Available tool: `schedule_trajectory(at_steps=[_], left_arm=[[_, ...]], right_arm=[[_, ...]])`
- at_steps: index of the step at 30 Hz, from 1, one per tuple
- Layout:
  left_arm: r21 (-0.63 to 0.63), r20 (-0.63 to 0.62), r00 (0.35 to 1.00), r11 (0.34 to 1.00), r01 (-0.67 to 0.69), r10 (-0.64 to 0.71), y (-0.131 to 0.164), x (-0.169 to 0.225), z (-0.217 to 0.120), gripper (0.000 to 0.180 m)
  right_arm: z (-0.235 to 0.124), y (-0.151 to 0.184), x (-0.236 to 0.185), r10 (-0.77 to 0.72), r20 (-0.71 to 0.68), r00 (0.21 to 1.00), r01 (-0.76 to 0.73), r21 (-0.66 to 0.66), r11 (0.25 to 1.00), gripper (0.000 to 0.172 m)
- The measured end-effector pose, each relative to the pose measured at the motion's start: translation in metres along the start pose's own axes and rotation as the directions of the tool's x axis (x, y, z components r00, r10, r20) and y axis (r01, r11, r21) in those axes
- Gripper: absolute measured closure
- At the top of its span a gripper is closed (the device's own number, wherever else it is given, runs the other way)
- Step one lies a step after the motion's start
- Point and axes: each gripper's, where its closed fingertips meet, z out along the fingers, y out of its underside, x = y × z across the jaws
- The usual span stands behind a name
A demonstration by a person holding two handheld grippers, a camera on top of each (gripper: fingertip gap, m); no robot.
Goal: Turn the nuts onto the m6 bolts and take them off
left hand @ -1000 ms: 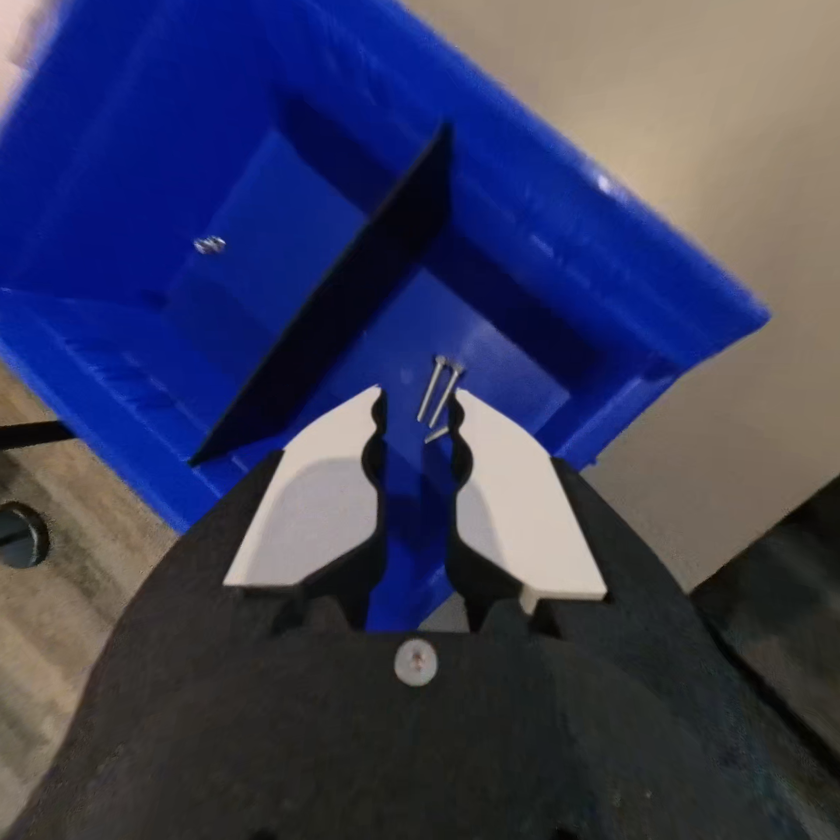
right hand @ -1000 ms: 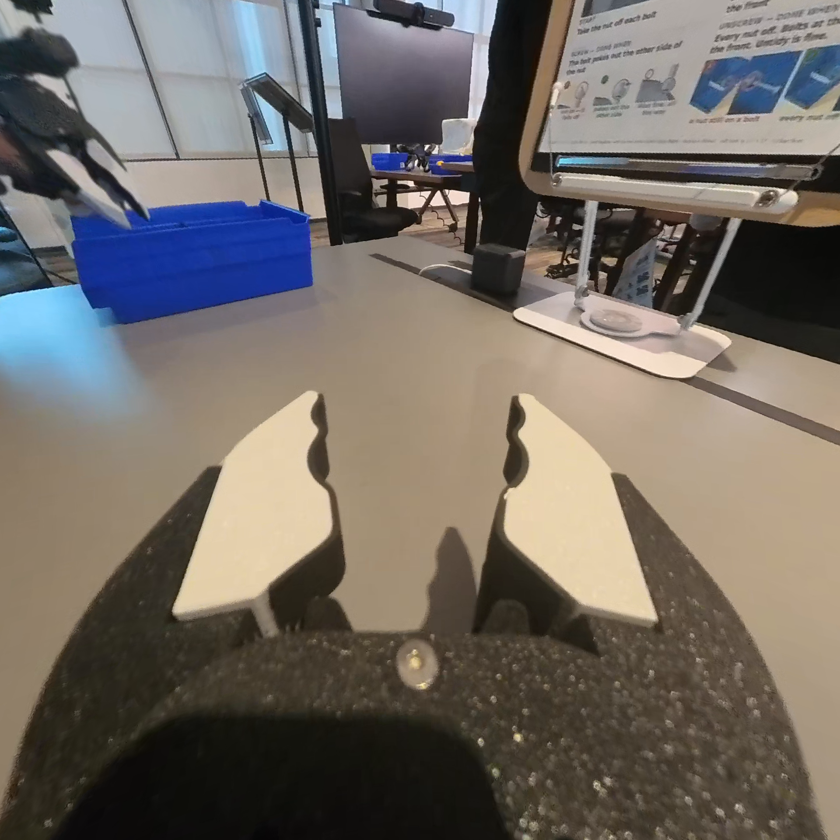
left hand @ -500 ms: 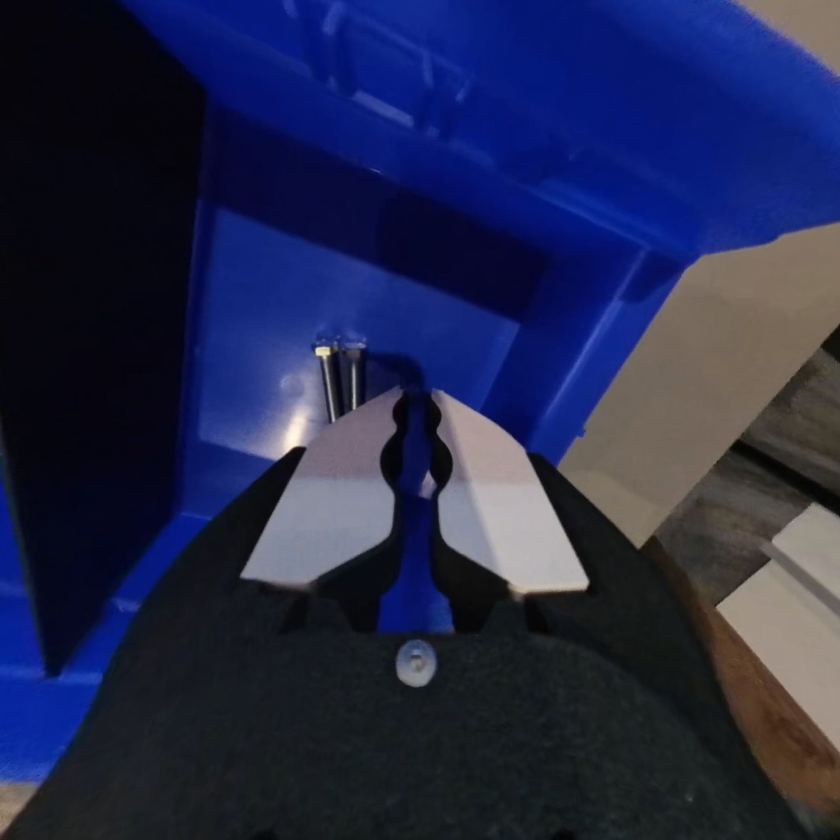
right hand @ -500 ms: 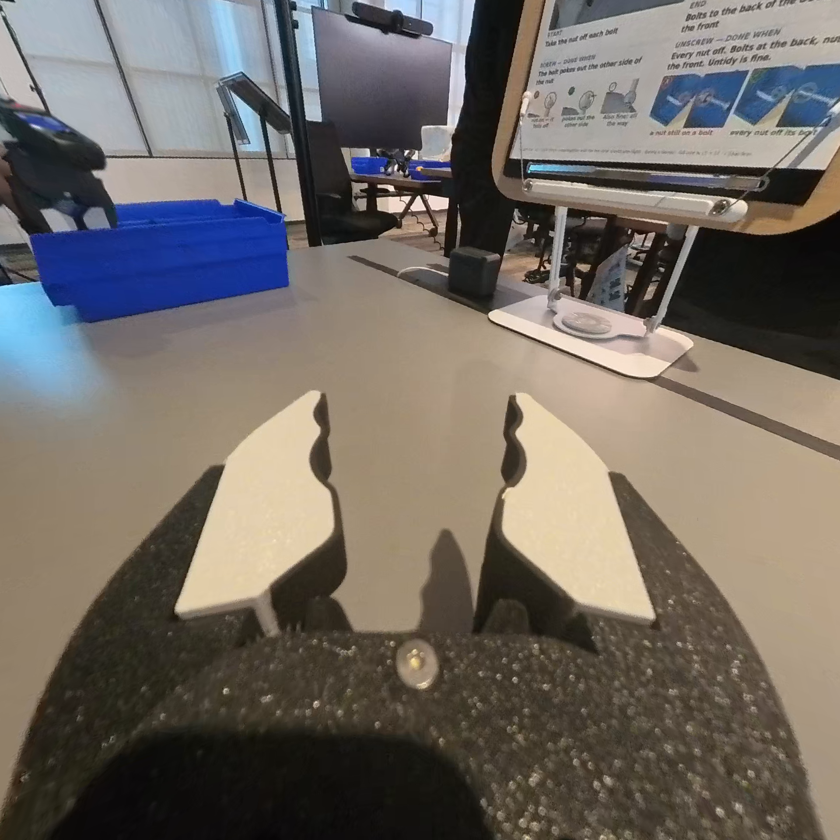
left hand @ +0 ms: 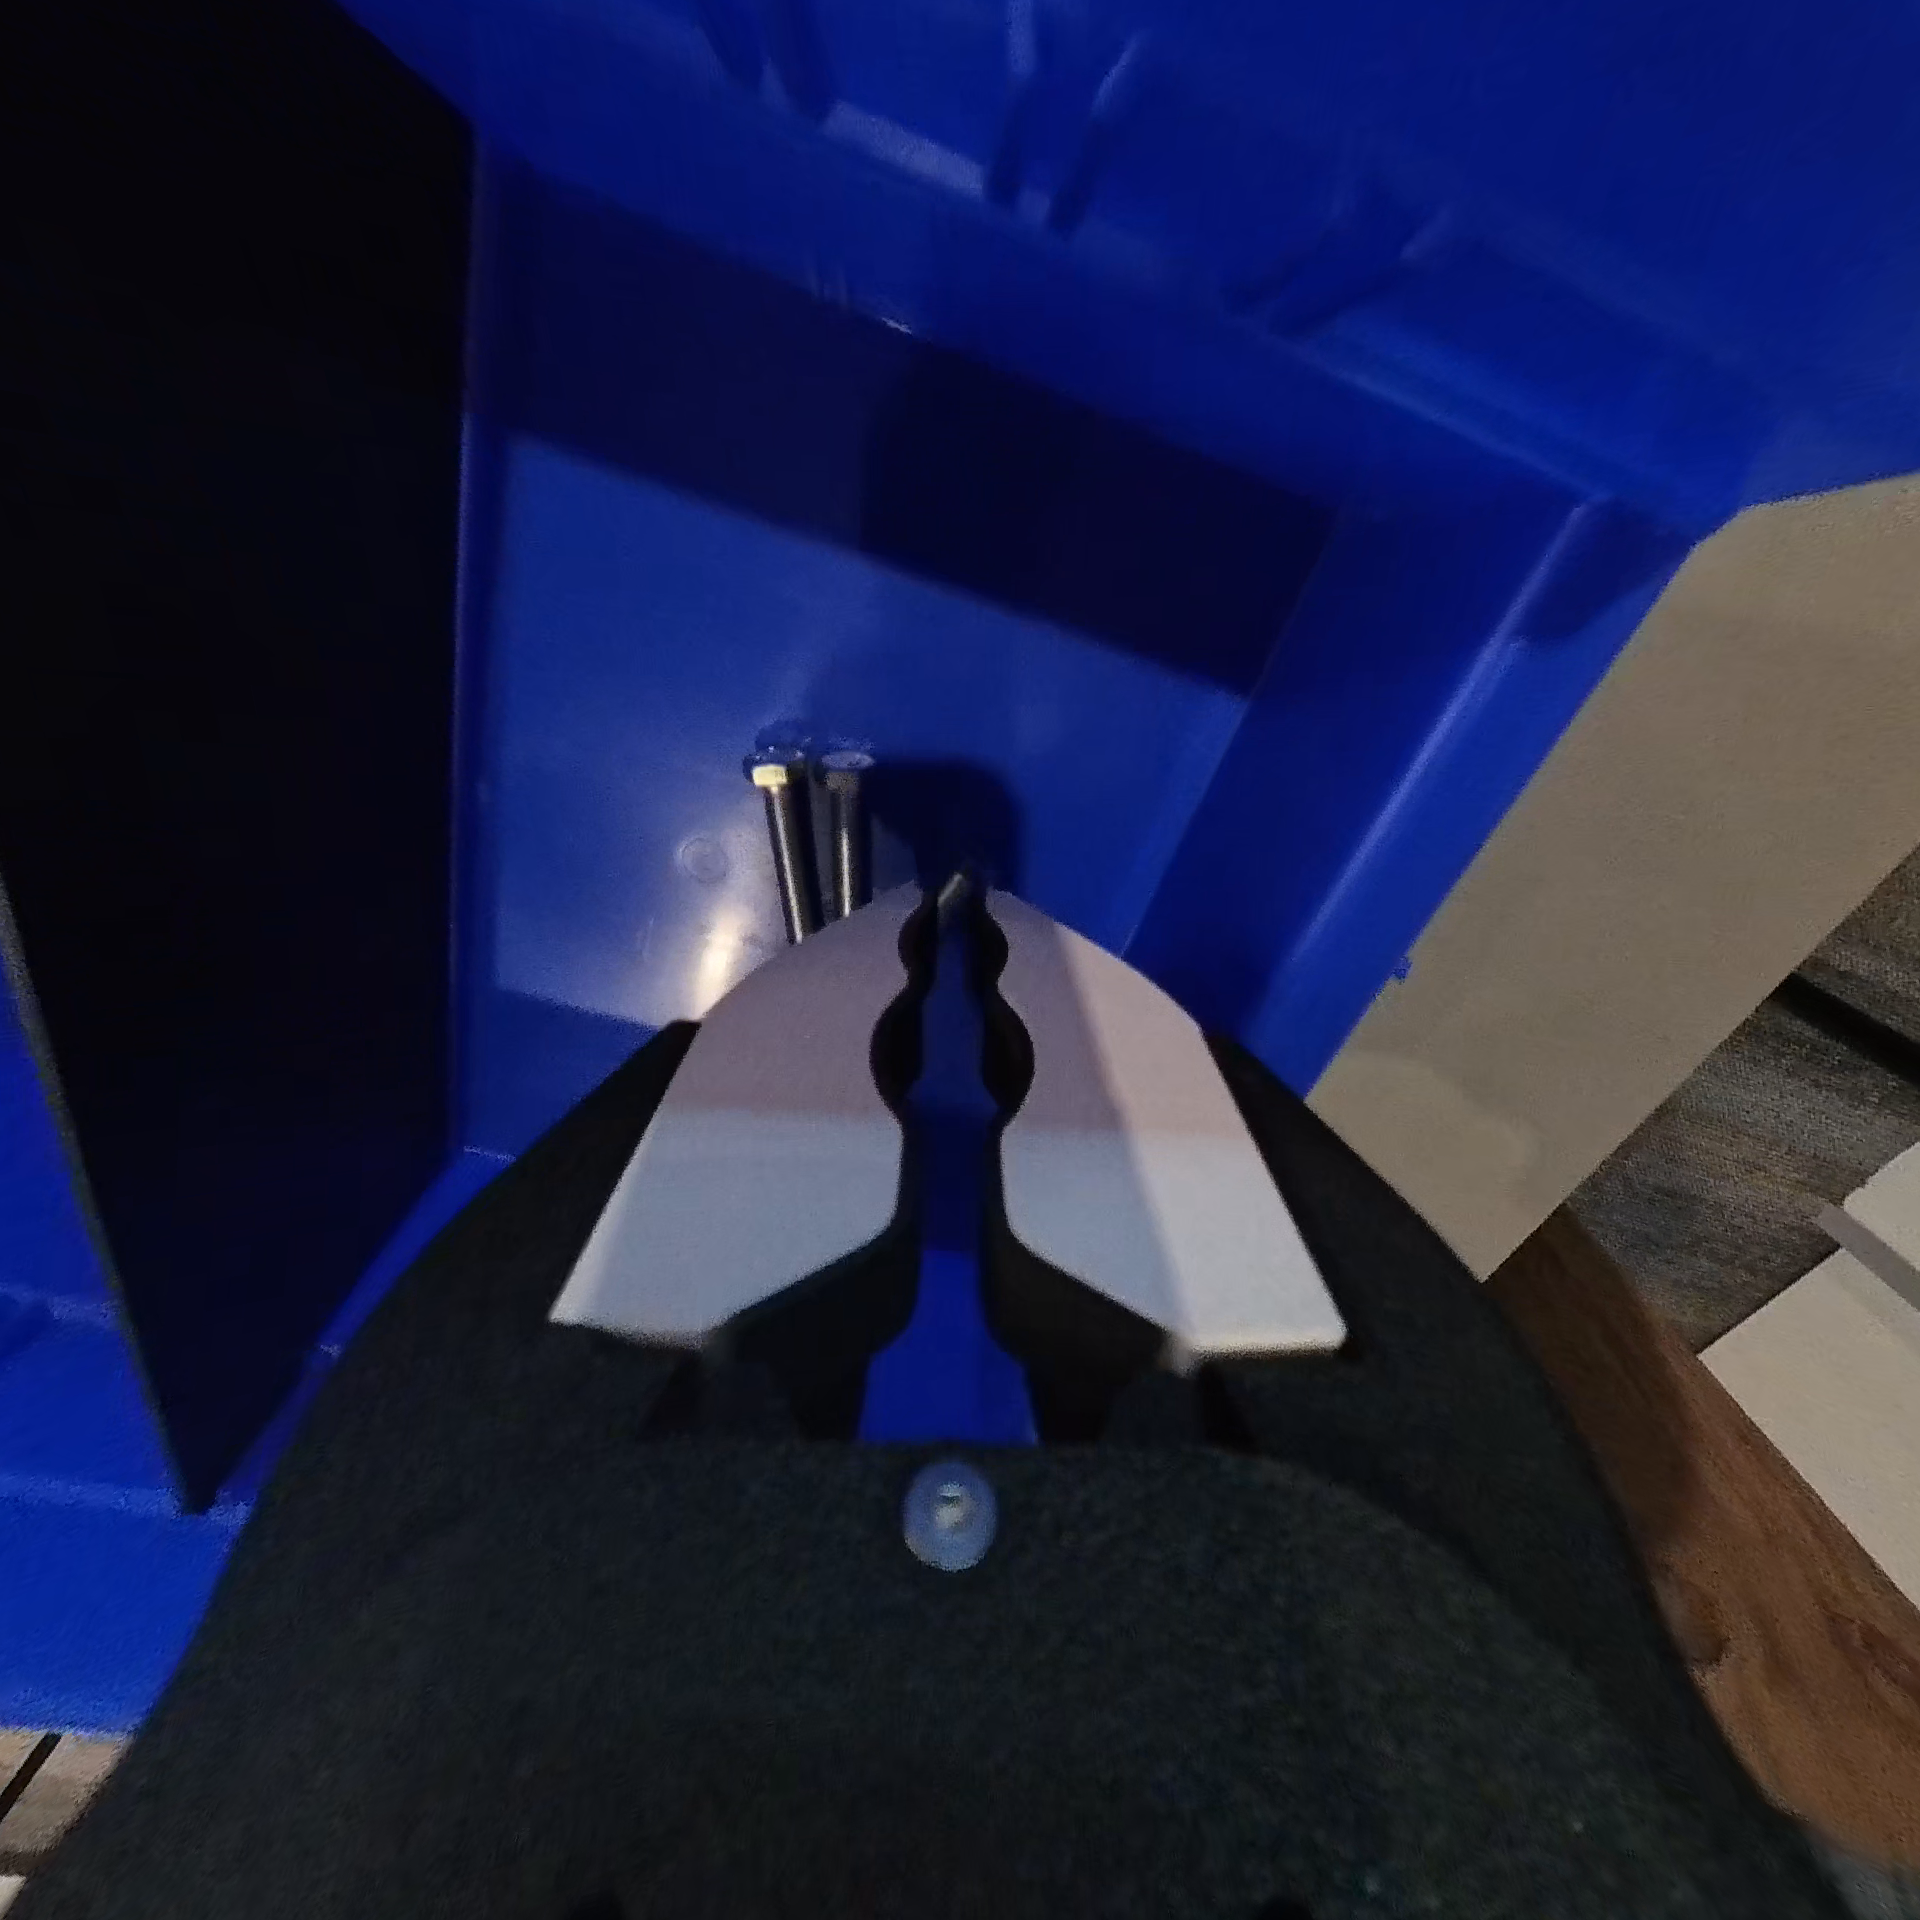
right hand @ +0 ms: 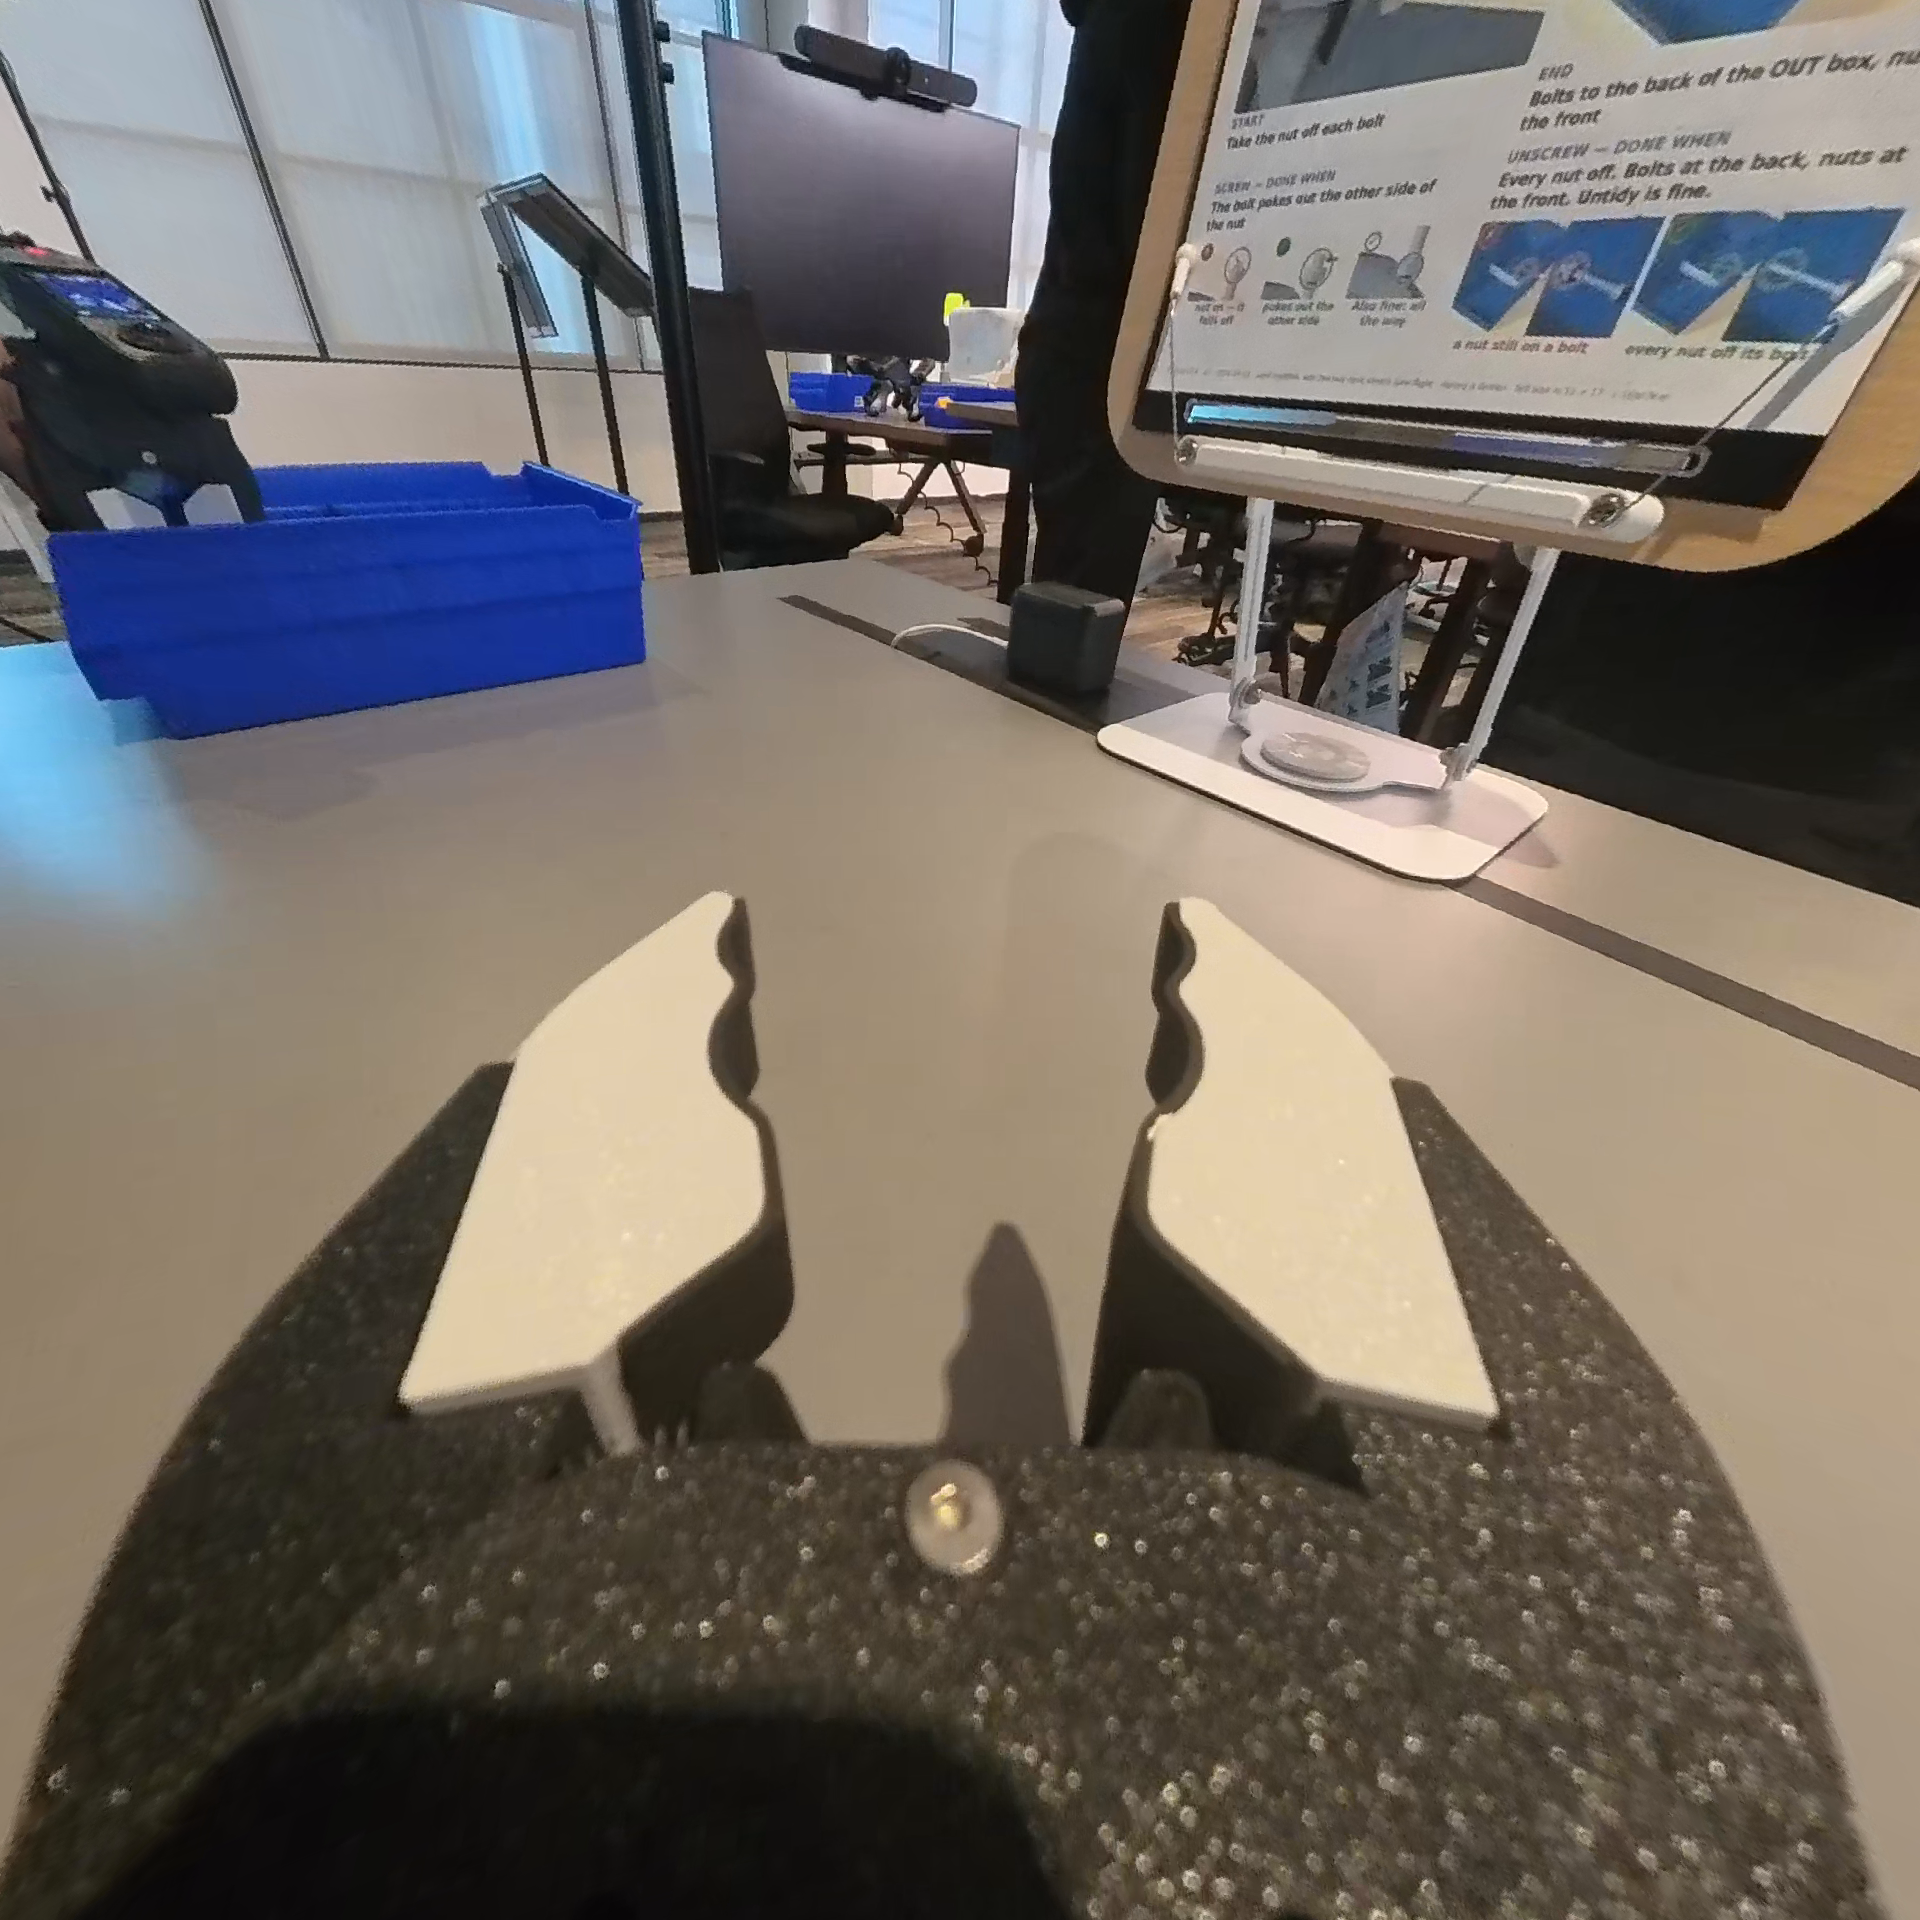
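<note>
Down in the blue bin (left hand: 1351,312), the left hand-held gripper (left hand: 961,902) pinches a thin, stiff, slippery bolt (left hand: 952,889) at its tips; two bolts (left hand: 810,842) lie beside. Right hand-held gripper (right hand: 951,914) gapes empty over the desk (right hand: 935,779).

Behind your grey surface (right hand: 935,831), bright windows (right hand: 364,187), a dark monitor (right hand: 862,197), office chair (right hand: 769,457) and wood-look floor (right hand: 935,540).

Glossy blue plastic bin (left hand: 1351,312), shiny metal bolts (left hand: 784,852), smooth matt grey table (right hand: 935,810)
</note>
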Motion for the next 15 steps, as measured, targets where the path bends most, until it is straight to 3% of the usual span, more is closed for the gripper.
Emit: schedule_trajectory(at_steps=[15], left_arm=[[-0.047, -0.036, 0.999, 0.999, -0.019, 0.017, 0.003, 0.0, 0.011, 0.172]], right_arm=[[0.0, 0.0, -0.002, -0.003, 0.006, 1.0, 0.003, -0.003, 1.0, 0.097]])
